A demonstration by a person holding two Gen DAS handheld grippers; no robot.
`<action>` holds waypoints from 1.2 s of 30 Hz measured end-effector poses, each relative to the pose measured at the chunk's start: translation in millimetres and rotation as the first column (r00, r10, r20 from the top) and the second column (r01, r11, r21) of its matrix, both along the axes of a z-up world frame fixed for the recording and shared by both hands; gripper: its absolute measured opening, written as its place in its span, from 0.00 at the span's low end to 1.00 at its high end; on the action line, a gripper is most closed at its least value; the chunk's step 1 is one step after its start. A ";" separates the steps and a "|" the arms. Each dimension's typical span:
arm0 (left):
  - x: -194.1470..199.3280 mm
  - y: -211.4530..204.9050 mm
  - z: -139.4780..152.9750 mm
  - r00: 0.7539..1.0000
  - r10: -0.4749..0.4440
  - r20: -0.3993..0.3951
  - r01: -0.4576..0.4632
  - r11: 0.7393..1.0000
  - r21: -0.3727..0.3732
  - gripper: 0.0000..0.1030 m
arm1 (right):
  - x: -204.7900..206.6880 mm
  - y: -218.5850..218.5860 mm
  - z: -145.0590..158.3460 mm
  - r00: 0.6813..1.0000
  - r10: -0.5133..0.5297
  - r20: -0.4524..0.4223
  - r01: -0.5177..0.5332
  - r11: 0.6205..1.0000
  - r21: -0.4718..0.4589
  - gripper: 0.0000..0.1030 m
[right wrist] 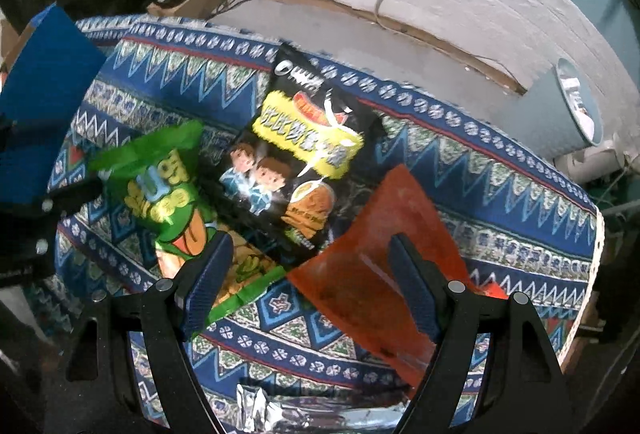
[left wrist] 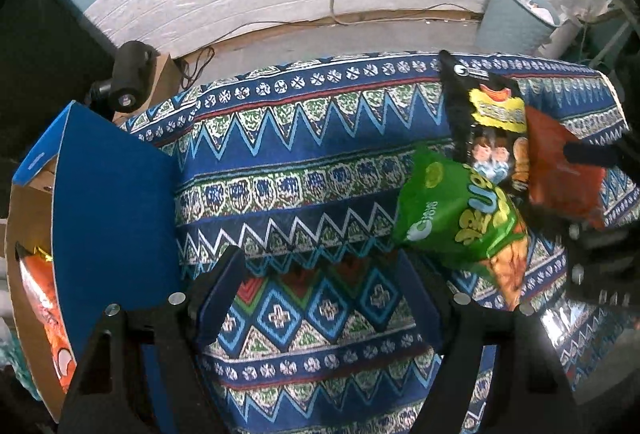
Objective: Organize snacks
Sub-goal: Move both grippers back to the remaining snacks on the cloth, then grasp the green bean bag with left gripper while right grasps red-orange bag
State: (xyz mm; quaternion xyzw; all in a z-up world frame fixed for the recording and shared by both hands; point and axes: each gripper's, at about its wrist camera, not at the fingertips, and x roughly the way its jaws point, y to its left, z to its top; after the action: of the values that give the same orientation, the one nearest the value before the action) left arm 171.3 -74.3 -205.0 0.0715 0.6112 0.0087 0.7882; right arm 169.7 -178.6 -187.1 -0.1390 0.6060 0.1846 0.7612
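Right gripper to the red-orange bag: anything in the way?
Nothing visible. The right gripper hangs open above the red-orange bag, which lies uncovered on the patterned cloth. The black bag and green bag lie to its left; the black one's corner touches or overlaps its edge.

Three snack bags lie flat in front of me on the patterned bench cloth [right wrist: 500, 170]: a green bag [right wrist: 172, 194], a black bag [right wrist: 296, 154] with yellow lettering overlapping its edge, and an orange-red bag [right wrist: 372, 266] just beside. To my left, an orange bag [left wrist: 44, 310] stands inside the blue-sided cardboard box [left wrist: 112, 218].
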 end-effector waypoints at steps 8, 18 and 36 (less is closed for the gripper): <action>10.3 6.8 -2.7 1.000 0.026 0.003 -0.026 1.000 0.004 0.76 | -14.6 16.4 -1.2 0.999 0.045 -0.029 -0.044 0.997 0.057 0.78; 4.7 6.1 14.1 0.998 0.056 0.006 -0.056 0.997 -0.061 0.78 | -21.4 13.3 12.1 0.992 0.119 -0.048 -0.114 0.988 0.106 0.78; 19.7 -42.4 0.2 0.993 0.108 -0.048 -0.117 0.960 -0.254 0.82 | 3.4 -64.5 -0.2 0.951 0.294 -0.094 -0.294 0.956 0.015 0.80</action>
State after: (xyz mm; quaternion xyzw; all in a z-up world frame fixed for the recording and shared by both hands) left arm 191.0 -116.7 -204.8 -0.0655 0.6233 -0.0267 0.7787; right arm 173.1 -243.1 -187.3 -0.2183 0.6141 0.3027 0.6955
